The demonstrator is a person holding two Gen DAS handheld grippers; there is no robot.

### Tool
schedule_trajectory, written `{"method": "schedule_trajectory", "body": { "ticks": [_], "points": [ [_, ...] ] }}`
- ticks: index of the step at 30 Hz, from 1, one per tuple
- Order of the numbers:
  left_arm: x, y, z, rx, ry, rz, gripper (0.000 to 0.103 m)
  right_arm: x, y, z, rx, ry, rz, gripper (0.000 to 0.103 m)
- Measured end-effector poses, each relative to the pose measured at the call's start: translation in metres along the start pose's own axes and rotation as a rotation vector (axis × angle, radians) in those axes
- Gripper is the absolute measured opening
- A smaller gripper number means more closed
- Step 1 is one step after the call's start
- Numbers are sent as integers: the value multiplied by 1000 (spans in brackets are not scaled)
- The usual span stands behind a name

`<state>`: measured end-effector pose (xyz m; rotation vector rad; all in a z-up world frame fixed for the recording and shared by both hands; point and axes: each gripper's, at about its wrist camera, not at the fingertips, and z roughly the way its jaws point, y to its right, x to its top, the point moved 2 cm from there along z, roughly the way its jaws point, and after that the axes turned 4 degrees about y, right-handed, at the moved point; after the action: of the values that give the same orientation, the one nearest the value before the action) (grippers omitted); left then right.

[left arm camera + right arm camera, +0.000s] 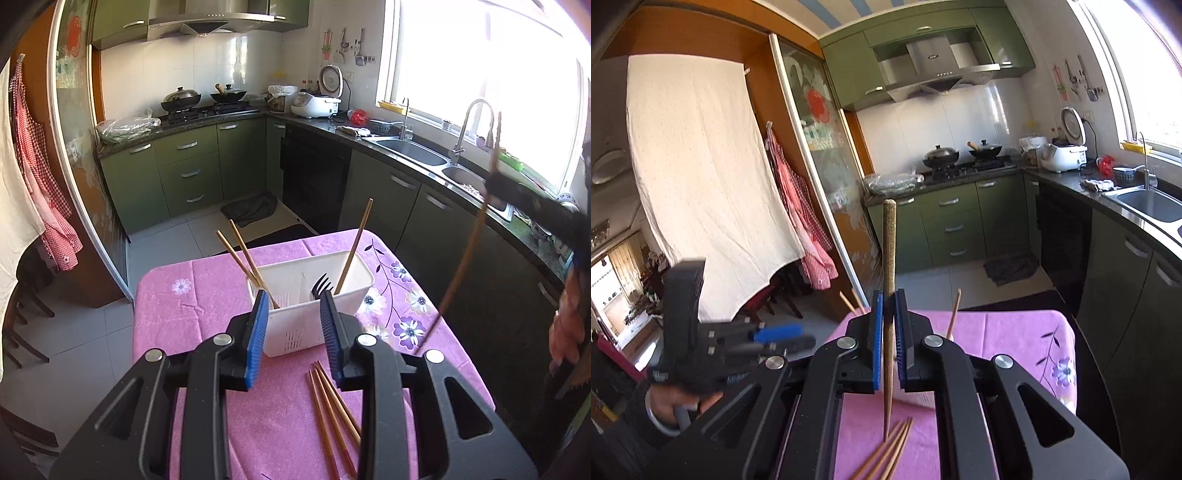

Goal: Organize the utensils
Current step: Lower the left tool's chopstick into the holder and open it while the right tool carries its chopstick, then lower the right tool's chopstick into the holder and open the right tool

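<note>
Left claw (293, 325) hangs over the near edge of a white basket (295, 328), its blue pads parted and nothing between them; no pad presses on anything. Right claw (888, 332) is closed tight on a single brown chopstick (888, 266), which stands nearly upright, its thick end rising above the pads and its thin tip hanging below them, just over the loose chopsticks on the cloth. In the left wrist view that same chopstick shows at the right as a long blurred line held high above the bench (207, 325), which is covered by a pink flowered cloth. The basket sits near the middle of the bench and is split into compartments: two chopsticks (240, 254) lean out of its left end, one chopstick (356, 247) leans out of its right end, and a black fork (321, 286) stands with its tines up just left of that one. Three more chopsticks (332, 406) lie flat on the cloth on the near side of the basket, close together and fanned slightly. A person's hand (670, 404) grips the handle of the left claw at the lower left of the right wrist view.
</note>
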<state>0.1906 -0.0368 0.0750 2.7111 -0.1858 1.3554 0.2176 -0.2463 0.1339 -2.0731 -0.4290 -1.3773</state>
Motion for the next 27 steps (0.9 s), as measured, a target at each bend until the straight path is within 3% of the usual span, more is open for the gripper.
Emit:
{"method": "schedule_trajectory", "body": {
  "ticks": [6, 10, 14, 23, 27],
  "points": [
    [-24, -5, -16, -20, -19, 12, 28, 35, 2, 43, -111, 91, -12, 7],
    [-37, -11, -18, -25, -42, 8, 28, 30, 13, 78, -195, 80, -27, 7],
    [-42, -15, -18, -18, -43, 5, 28, 12, 21, 106, -212, 22, -26, 7],
    [-48, -14, -7, -29, -75, 5, 28, -22, 15, 109, -214, -18, -82, 10],
    [-53, -10, -3, -35, -94, 10, 28, -29, 3, 85, -190, 0, -102, 13]
  ]
}}
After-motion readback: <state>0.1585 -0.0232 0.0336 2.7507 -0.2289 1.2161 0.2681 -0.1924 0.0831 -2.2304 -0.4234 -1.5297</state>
